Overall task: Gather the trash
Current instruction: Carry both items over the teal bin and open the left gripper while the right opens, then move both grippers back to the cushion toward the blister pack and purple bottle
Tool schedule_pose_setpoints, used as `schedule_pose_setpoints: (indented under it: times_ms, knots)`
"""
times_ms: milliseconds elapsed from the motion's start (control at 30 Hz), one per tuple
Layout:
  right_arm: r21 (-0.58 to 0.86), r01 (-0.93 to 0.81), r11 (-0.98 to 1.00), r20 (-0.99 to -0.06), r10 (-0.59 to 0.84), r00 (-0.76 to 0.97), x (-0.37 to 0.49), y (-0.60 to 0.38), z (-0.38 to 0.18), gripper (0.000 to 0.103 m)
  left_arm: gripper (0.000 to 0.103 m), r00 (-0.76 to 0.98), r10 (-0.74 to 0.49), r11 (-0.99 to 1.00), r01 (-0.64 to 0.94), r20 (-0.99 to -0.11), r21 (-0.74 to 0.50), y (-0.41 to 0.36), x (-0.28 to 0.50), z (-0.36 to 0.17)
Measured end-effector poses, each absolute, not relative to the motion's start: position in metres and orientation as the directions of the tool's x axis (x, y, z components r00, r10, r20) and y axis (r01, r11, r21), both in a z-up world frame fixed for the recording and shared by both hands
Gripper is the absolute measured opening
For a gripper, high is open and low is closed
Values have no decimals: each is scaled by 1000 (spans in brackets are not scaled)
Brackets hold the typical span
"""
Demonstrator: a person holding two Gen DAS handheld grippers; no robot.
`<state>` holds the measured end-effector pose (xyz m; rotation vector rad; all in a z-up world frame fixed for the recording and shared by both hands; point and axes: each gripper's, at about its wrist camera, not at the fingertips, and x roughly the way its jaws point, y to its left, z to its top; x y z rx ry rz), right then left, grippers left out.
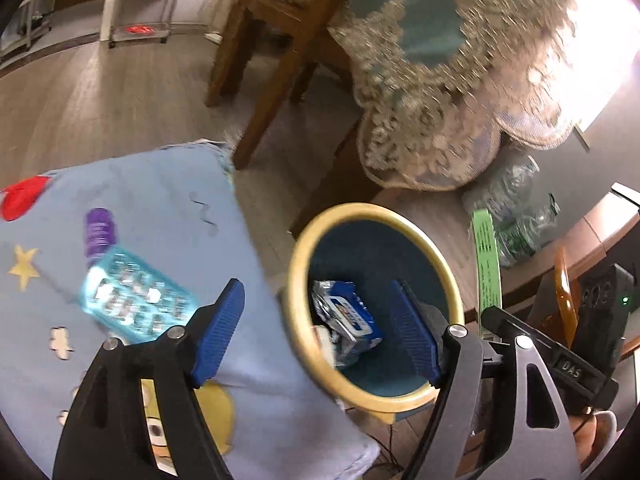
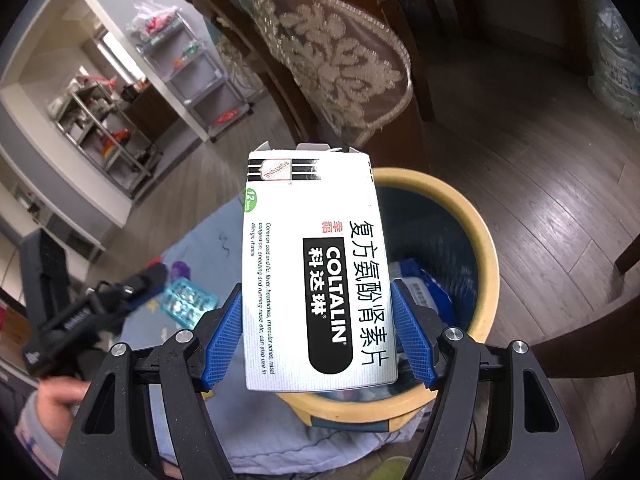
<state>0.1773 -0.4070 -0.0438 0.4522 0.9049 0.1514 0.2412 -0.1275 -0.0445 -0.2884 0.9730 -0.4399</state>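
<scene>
A dark blue trash bin with a yellow rim (image 1: 298, 280) (image 2: 486, 240) stands on the floor beside a light blue cloth (image 1: 160, 200) (image 2: 192, 248). A blue-and-white wrapper (image 1: 348, 316) (image 2: 424, 284) lies inside it. My right gripper (image 2: 318, 332) is shut on a white Coltalin medicine box (image 2: 316, 268), held over the bin's near rim. My left gripper (image 1: 316, 332) is open and empty, over the bin's left rim. A turquoise blister pack (image 1: 136, 296) (image 2: 190, 304) and a purple cap (image 1: 100, 232) (image 2: 181, 269) lie on the cloth.
A wooden chair (image 1: 276, 60) and a table with a lace-edged cloth (image 1: 460, 80) stand behind the bin. A bag of plastic bottles (image 1: 516, 208) lies on the floor at right. Metal shelves (image 2: 200, 76) stand farther back.
</scene>
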Motion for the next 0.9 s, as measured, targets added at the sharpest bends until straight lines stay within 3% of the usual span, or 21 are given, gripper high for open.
schedule_pose_setpoints:
  times_ms: [533, 900]
  knots:
    - [376, 107, 921, -790, 258, 556, 188, -402, -63, 72, 74, 548, -413, 893, 84, -728, -443, -37, 237, -45]
    - [390, 89, 916, -783, 280, 556, 187, -395, -61, 76, 74, 545, -352, 907, -1, -761, -420, -4, 234, -56]
